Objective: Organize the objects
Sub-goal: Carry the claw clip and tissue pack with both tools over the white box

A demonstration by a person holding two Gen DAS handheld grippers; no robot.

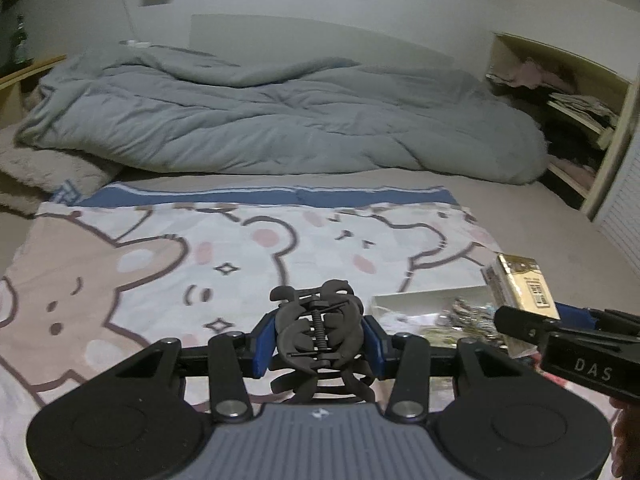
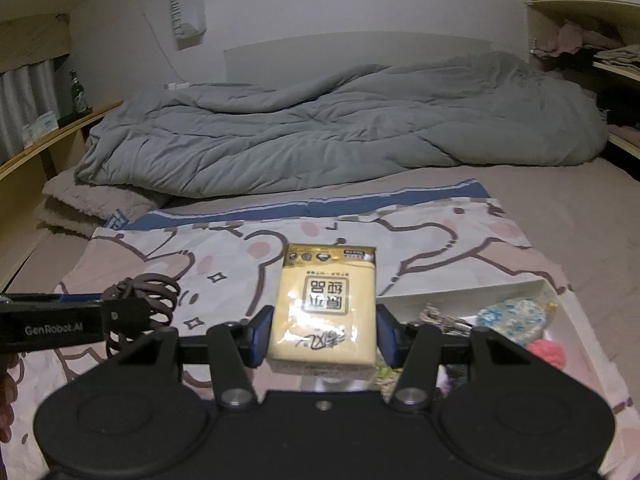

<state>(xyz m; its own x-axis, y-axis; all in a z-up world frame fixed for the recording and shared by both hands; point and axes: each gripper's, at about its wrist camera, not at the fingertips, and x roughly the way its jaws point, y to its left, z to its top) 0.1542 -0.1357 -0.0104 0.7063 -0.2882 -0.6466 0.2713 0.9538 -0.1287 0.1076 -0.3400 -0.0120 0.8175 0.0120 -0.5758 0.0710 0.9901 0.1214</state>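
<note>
Left gripper (image 1: 319, 344), blue pads clamped on a black plastic claw hair clip (image 1: 318, 334) whose spring axis runs along the fingers; the clip is held clear of the cartoon-bear printed cloth (image 1: 160, 256) spread on the bed. Right gripper (image 2: 324, 338), pads closed on a yellow plastic-wrapped pocket tissue pack (image 2: 324, 308), long axis pointing away toward twelve o'clock, likewise lifted above the cloth. The destination, judged from the task, is the shallow white rectangular tray (image 2: 460, 292), already holding a blue floral pouch (image 2: 512, 316) and a pink item whose kind cannot be told. From the right gripper the tray lies near, at about two o'clock; from the left gripper it (image 1: 428, 300) lies at about one to two o'clock, with the right gripper between. The right hand is therefore nearer, and its pack would probably go in first. A crumpled grey quilted duvet (image 1: 280, 120) occupies the far bed at twelve o'clock, well apart.
</note>
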